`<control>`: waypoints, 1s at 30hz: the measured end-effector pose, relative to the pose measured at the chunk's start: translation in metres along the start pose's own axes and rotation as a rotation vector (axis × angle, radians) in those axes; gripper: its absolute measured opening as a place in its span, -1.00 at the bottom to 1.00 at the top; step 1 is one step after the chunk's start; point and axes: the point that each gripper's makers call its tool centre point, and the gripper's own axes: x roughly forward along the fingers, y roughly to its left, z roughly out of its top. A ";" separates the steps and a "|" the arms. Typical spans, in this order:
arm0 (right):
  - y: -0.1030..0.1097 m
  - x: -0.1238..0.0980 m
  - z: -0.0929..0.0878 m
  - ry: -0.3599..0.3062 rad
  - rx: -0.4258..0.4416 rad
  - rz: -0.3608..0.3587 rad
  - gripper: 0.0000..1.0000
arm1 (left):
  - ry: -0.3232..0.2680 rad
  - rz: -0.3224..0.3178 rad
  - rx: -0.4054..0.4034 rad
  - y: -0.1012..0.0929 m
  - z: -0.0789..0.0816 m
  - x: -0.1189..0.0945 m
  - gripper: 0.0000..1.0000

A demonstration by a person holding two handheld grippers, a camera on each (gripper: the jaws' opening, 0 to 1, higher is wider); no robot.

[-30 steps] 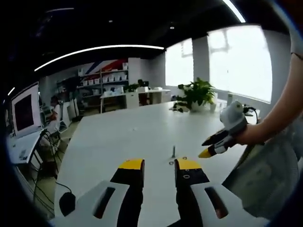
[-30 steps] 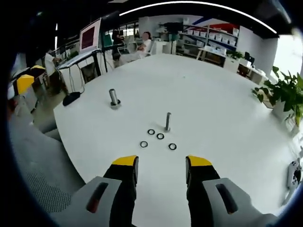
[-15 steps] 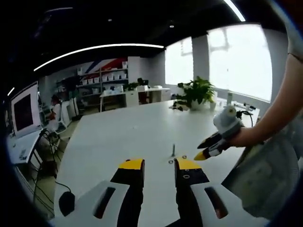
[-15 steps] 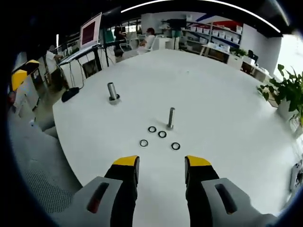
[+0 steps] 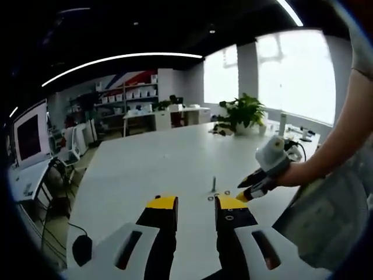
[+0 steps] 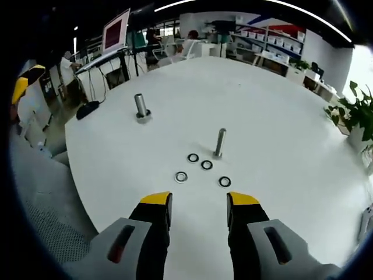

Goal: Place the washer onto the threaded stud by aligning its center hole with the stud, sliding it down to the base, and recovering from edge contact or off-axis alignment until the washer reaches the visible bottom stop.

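Observation:
A short threaded stud (image 6: 220, 143) stands upright on the white table (image 6: 280, 111). Several dark ring washers lie flat around its near side, the closest (image 6: 207, 165) just in front of it and another (image 6: 181, 177) further left. My right gripper (image 6: 199, 204) is open and empty, just short of the washers. In the left gripper view the stud (image 5: 213, 185) rises beyond my left gripper (image 5: 196, 204), which is open with nothing in it. The right gripper (image 5: 243, 191), held by a hand, reaches in from the right, close to the stud.
A thicker metal post (image 6: 140, 107) on a round base stands apart to the left. A potted plant (image 5: 242, 114) sits at the table's far edge. A mesh chair (image 6: 41, 192) lies off the table's rim, and a black mouse (image 5: 82, 251) and a monitor (image 5: 30, 137) are on a side desk.
My right gripper has moved closer to the stud and washers, drifting left in the left gripper view. My left gripper has stayed where it was.

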 end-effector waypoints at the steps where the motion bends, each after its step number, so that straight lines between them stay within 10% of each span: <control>1: 0.001 0.001 0.000 0.001 -0.002 0.001 -0.21 | 0.001 0.002 0.001 0.000 0.000 0.000 -0.53; 30: 0.021 0.036 -0.007 0.031 0.022 0.066 -0.30 | 0.033 0.006 0.007 0.000 -0.006 0.002 -0.54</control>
